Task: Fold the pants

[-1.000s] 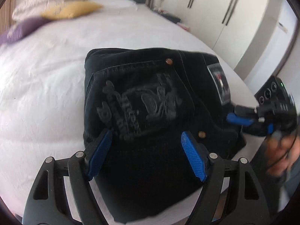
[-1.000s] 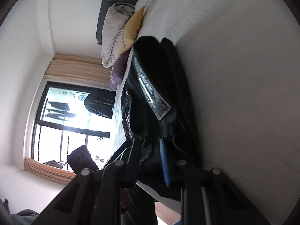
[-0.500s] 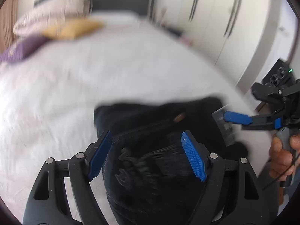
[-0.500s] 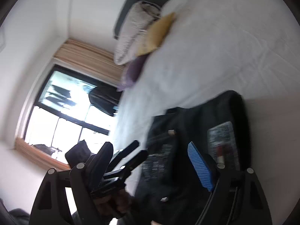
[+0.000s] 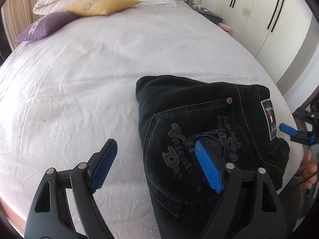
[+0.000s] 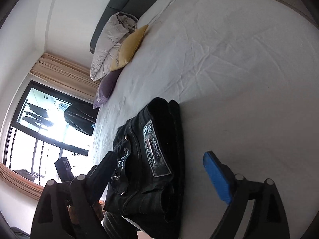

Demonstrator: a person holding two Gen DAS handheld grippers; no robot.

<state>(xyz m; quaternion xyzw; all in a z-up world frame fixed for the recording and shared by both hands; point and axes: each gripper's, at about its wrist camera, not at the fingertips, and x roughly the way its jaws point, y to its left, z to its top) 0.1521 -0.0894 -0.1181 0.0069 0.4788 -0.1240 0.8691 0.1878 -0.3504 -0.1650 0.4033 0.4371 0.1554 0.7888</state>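
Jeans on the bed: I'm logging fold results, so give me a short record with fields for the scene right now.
jeans: black, folded into a compact stack, back pocket and waistband patch facing up
location: on the bed, near its edge
left gripper: jaws opening, nothing between them, above the sheet and the edge of the jeans
right gripper: jaws opening, pads off the jeans
pillows: yellow, purple and white ones at the far end
fold status: looks finished, both grippers off the cloth

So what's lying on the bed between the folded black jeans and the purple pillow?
Nothing: in the left wrist view, only bare, wrinkled white sheet stretches between the jeans and the purple pillow.
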